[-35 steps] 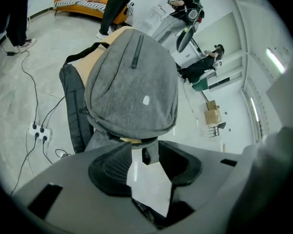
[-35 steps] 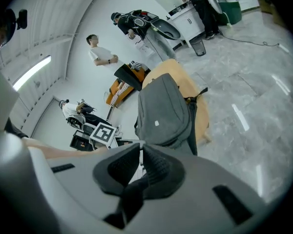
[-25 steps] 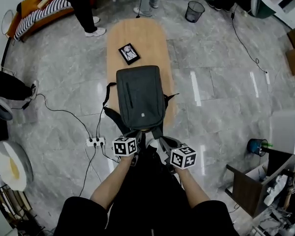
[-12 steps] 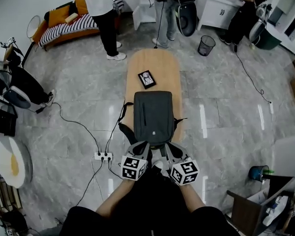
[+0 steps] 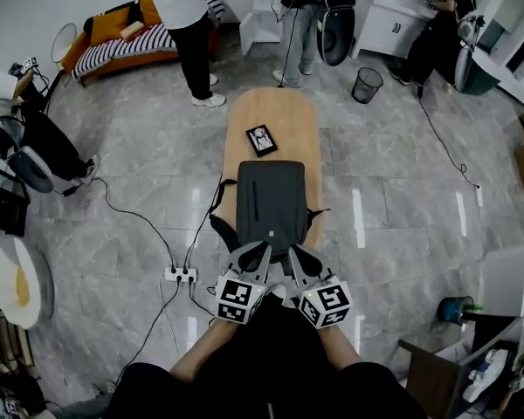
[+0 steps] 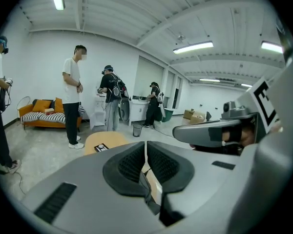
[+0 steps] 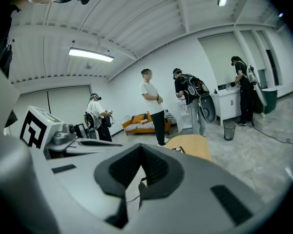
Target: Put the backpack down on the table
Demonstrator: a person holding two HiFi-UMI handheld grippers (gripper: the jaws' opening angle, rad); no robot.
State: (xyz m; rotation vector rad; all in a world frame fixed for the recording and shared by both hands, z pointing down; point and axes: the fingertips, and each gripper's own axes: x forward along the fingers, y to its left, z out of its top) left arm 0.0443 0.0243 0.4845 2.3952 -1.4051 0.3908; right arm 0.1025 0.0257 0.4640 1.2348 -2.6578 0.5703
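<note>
Head view | dark grey fabric backpack [image 5: 271, 201] lies flat on oval wooden counter [image 5: 272, 112], near end, seemingly delivered | left claw [image 5: 258, 250] and right claw [image 5: 294, 253] pinched closed, empty, at backpack's near edge, grip apparently no longer needed

I can read no words or numbers anywhere. My left claw [image 5: 253, 253] and right claw [image 5: 295, 256] carry only black-and-white square marker patterns, no letters. The backpack [image 5: 271, 195] has a tiny pale mark low on its front, too small to read. The dark card [image 5: 261, 140] on the table [image 5: 275, 107] shows a pale design I cannot make out.
</note>
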